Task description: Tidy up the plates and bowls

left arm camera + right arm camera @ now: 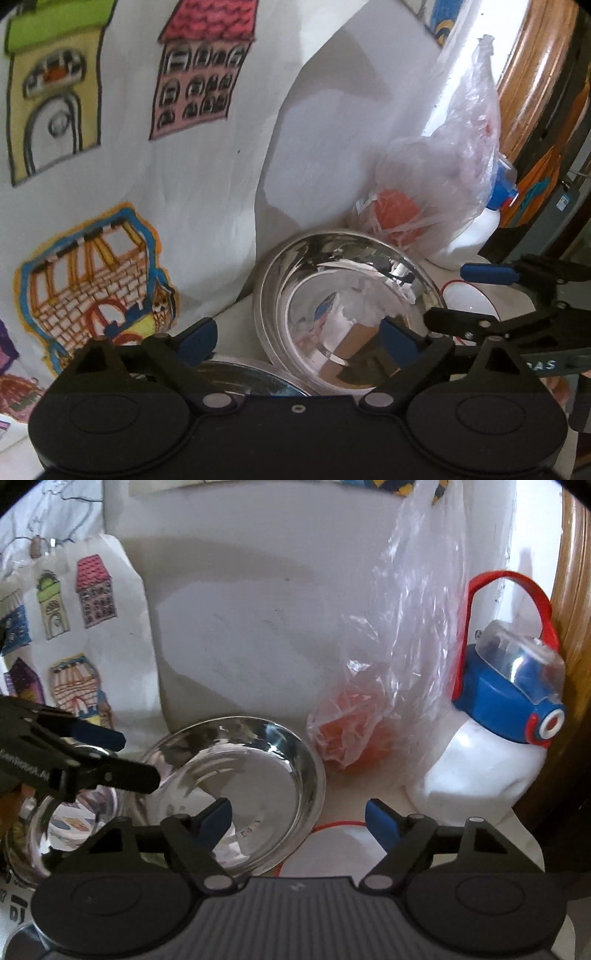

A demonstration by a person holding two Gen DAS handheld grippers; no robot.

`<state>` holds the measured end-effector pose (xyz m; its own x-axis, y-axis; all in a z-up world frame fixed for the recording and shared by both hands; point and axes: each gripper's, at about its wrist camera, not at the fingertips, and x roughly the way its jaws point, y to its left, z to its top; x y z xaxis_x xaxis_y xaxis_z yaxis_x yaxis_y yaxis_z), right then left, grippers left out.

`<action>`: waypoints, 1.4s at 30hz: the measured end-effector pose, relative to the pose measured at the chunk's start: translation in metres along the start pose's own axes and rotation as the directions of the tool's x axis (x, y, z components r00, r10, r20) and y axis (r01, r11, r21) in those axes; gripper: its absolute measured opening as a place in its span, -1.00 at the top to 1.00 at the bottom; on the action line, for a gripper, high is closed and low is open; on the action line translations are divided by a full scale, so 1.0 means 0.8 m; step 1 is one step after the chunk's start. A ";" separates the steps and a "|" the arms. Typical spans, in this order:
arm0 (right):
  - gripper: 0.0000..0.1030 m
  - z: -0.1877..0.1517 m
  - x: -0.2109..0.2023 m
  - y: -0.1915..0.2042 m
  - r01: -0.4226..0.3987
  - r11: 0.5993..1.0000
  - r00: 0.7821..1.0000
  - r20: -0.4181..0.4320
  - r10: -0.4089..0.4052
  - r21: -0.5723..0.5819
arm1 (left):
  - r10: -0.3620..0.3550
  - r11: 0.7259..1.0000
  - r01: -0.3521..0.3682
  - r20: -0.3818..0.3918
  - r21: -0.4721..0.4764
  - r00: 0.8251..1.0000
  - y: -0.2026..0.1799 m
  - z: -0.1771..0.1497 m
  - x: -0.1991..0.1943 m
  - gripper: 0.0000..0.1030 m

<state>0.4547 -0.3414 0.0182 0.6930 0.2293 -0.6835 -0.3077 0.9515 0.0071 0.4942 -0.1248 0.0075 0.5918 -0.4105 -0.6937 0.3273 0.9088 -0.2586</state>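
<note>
A shiny steel bowl (347,306) (236,786) sits on the white counter. My left gripper (299,339) (140,757) is open, with one finger outside the bowl's left wall and the other over its inside; the pads are not pressing. A second steel dish (236,376) (70,830) lies under that gripper. My right gripper (299,821) (443,293) is open too and spans the bowl's right rim, its outer finger above a white dish with a red rim (332,849) (469,299). Nothing is held.
Behind the bowl stand a clear plastic bag with something orange inside (354,734) (424,206) and a white bottle with a blue lid and red strap (491,746). A sheet of coloured house drawings (110,184) leans at the left. A wooden frame (569,590) borders the right.
</note>
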 end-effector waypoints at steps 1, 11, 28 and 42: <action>-0.55 0.001 0.003 -0.001 0.004 1.000 1.000 -0.005 -0.004 0.001 | 0.001 1.000 -0.001 -0.001 -0.003 1.000 0.000 -0.001 0.004 -0.82; 0.10 0.018 0.042 0.003 0.040 0.999 0.997 -0.071 -0.040 -0.004 | 0.009 0.999 -0.009 -0.005 -0.042 1.000 0.004 0.001 0.018 -0.46; 0.75 0.012 0.052 0.000 0.056 0.995 0.998 -0.028 -0.054 0.088 | -0.034 0.984 0.029 -0.024 -0.174 0.999 0.026 0.002 0.029 0.37; 0.79 0.011 0.000 -0.017 0.052 0.979 0.996 0.065 -0.066 0.198 | -0.039 0.964 0.033 -0.020 -0.263 0.999 0.037 -0.004 0.010 0.85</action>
<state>0.4642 -0.3527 0.0245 0.7523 0.1791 -0.6340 -0.1361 0.9838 0.1165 0.5069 -0.1008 -0.0079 0.5632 -0.4443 -0.6967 0.1414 0.8825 -0.4486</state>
